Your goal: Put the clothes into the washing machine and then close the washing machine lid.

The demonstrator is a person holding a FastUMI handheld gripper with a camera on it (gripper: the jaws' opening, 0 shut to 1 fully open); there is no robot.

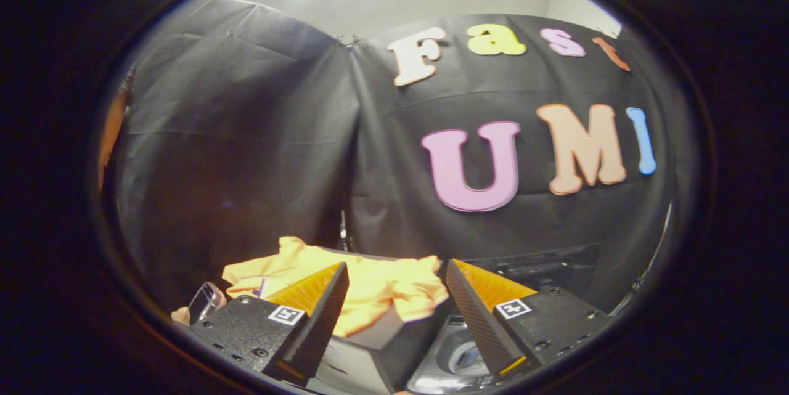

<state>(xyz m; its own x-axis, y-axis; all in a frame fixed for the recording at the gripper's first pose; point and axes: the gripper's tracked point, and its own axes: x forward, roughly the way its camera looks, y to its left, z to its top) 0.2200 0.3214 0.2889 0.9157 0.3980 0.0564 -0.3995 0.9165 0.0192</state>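
A yellow garment (370, 284) lies crumpled over the top of a dark box-like block, just ahead of my fingers and partly between them. My gripper (394, 278) stands open, its two fingers spread wide with nothing pressed between them. Below the right finger I see the light grey washing machine (453, 358), with a round opening looking up from it. Whether its lid is up I cannot tell from here.
The block under the garment has a pale side face (382, 336) low between the fingers. A small shiny object (205, 301) held by a hand shows beside the left finger. Black cloth walls close off the space behind.
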